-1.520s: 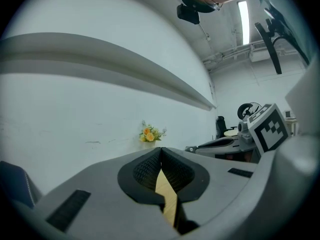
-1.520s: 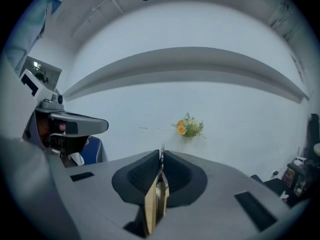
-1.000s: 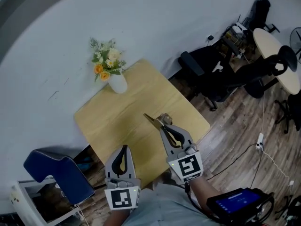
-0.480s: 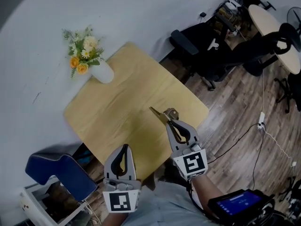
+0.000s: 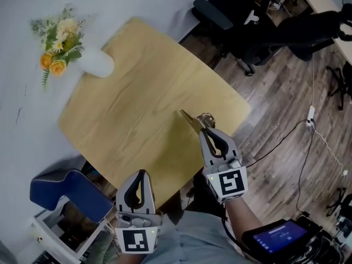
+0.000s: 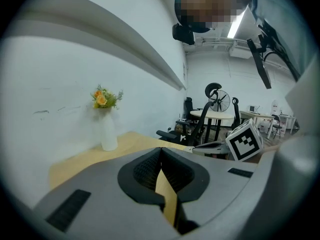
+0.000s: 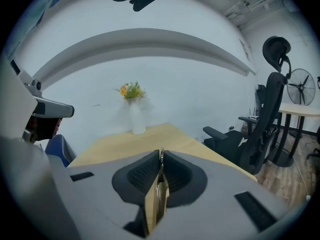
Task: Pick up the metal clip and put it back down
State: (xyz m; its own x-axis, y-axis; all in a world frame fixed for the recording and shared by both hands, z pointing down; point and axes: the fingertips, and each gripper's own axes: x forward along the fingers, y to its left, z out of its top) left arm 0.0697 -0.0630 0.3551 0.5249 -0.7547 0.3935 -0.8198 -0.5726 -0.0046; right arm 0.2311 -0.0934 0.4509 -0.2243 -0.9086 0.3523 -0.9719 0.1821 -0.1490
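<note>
White vase (image 5: 98,65) on light wooden table (image 5: 137,92) holds yellow and orange flowers (image 5: 56,40); right gripper (image 5: 204,132) pinched tight on brass-coloured metal clip (image 5: 191,120); left gripper (image 5: 140,174) jaws together, empty.

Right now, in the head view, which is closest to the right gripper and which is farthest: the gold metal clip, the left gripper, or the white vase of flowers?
1. The gold metal clip: held in the shut jaws of the right gripper.
2. The left gripper: lower left, beside the person.
3. The white vase of flowers: the far left corner of the wooden table.
</note>
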